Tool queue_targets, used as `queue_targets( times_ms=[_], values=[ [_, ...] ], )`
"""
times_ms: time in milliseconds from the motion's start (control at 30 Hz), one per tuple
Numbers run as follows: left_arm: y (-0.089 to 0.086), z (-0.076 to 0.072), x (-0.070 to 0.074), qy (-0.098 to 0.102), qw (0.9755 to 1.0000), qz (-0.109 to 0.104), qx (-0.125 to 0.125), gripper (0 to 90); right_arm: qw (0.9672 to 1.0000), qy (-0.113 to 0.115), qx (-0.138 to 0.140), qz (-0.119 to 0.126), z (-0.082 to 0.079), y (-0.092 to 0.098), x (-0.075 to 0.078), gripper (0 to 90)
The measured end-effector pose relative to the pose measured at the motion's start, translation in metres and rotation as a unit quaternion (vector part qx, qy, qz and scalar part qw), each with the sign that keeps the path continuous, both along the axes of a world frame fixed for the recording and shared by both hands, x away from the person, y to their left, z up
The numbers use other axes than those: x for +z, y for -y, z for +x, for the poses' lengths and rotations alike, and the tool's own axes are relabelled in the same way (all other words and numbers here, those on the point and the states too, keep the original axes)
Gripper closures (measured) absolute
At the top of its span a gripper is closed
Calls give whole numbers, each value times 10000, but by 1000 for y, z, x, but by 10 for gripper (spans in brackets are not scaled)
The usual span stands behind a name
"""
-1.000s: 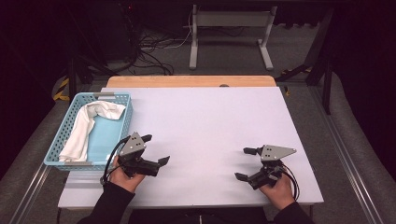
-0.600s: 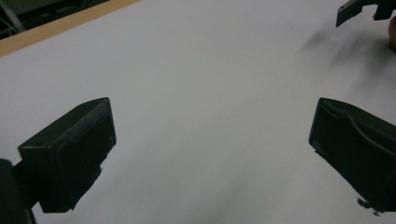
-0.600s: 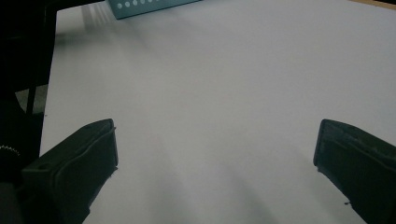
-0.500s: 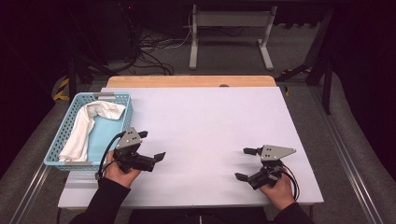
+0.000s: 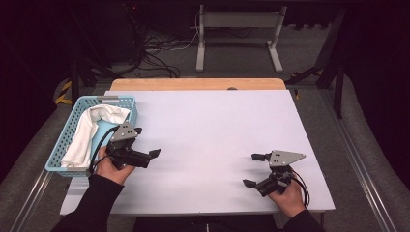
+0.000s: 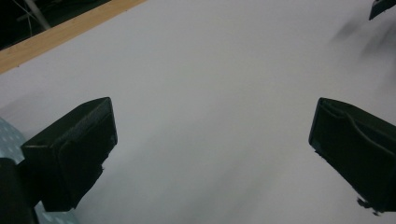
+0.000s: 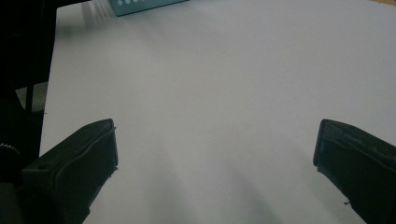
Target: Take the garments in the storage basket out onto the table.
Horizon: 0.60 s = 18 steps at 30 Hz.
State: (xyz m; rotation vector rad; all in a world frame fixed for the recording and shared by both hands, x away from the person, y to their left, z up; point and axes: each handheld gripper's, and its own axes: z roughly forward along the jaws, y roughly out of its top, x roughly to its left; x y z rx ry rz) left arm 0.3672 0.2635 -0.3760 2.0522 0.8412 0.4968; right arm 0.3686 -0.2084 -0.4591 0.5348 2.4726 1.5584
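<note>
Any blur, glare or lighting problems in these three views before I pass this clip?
High view: the white table is evenly lit with no glare, the surroundings very dark; the cloth in the blue basket reads clearly. Left gripper view: soft, with smeared shadow streaks at upper right near the right gripper; the left gripper has its jaws wide apart. Right gripper view: soft and dim at left, the basket corner streaked.

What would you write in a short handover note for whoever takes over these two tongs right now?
Left tongs: open, holding nothing, beside the blue basket.
Right tongs: open, holding nothing, over the white table near its front right.
White cloth: lying bunched in the basket, untouched.
Done: nothing visible yet.
Left: probably reach the left tongs into the basket and grip the cloth.
</note>
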Motion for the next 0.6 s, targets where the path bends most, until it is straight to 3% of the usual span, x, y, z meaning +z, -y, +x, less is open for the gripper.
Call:
queue_targets(
  times_ms=[600],
  values=[
    [-17,23,22,-102,9994,225,224,18,10000,-54,12,25,1,1,0,5]
  ],
)
